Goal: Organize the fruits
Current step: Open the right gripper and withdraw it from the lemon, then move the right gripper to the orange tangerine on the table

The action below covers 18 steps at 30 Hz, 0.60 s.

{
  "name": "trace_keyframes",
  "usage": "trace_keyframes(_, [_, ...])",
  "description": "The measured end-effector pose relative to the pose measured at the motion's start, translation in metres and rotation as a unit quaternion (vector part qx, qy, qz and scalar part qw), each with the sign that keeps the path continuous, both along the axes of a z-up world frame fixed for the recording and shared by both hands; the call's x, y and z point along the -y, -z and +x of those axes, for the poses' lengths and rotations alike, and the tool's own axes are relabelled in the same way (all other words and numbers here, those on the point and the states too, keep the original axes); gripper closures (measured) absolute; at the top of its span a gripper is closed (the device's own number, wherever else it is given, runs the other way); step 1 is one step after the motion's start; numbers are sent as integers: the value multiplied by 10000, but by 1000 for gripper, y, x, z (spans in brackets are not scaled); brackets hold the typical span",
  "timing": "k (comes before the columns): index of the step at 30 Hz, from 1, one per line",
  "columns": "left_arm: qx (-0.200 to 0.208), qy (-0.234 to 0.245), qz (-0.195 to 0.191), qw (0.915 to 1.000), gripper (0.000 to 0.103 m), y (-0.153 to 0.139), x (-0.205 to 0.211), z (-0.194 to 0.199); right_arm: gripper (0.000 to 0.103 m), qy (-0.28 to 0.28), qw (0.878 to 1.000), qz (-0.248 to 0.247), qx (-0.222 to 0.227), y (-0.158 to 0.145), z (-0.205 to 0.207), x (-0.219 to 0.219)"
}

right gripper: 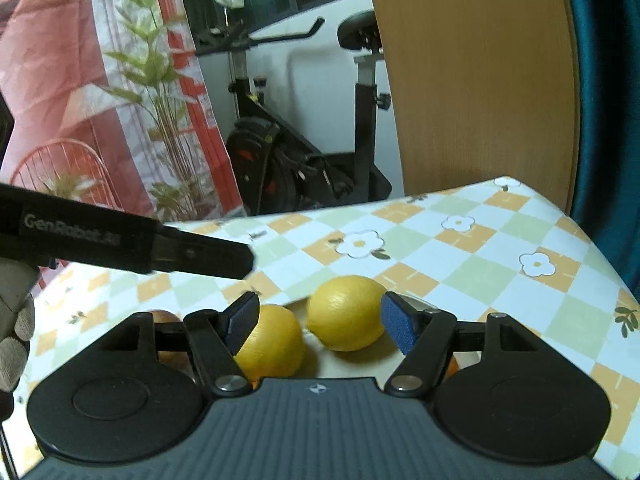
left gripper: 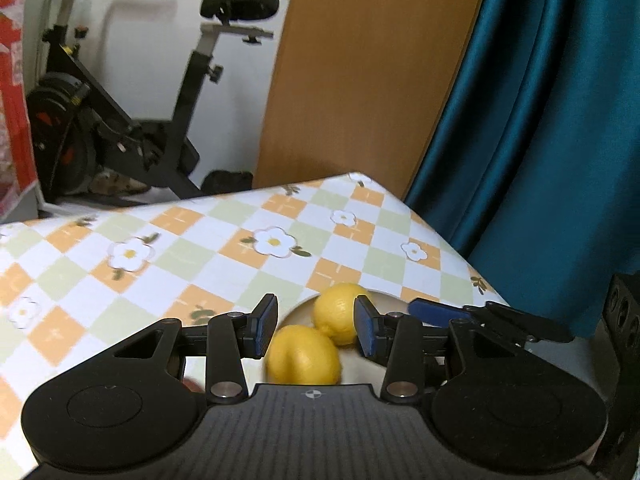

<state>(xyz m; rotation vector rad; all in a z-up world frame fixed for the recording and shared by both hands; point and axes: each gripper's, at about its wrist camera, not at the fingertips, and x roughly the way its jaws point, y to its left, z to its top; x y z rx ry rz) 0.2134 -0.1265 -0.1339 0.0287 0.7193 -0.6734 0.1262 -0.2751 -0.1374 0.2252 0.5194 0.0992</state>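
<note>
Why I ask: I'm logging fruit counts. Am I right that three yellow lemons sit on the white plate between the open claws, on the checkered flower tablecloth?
Not quite: only two lemons show, the nearer lemon and the farther lemon, not three. The right wrist view shows both on the white plate, on the checkered flower tablecloth, ahead of the open right claw.

Two lemons side by side on plate

Two lemons are sitting together: the nearer lemon and the farther lemon. One white plate is lying under them. One reddish fruit (mostly hidden) is showing, and something orange, too hidden to name.
</note>
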Motion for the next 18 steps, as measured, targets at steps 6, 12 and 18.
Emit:
trace_keyframes(6, [257, -259, 89, 9993, 59, -9, -50, -24, 33, 6, 9995, 202, 236, -10, -24, -18])
trace_keyframes(12, [316, -720, 5, 9969, 59, -7, -93, -45, 33, -72, 9992, 193, 355, -8, -46, -42])
trace_keyframes(18, [343, -948, -25, 9949, 59, -2, -112, -61, 33, -252, 9991, 146, 324, -3, -60, -70])
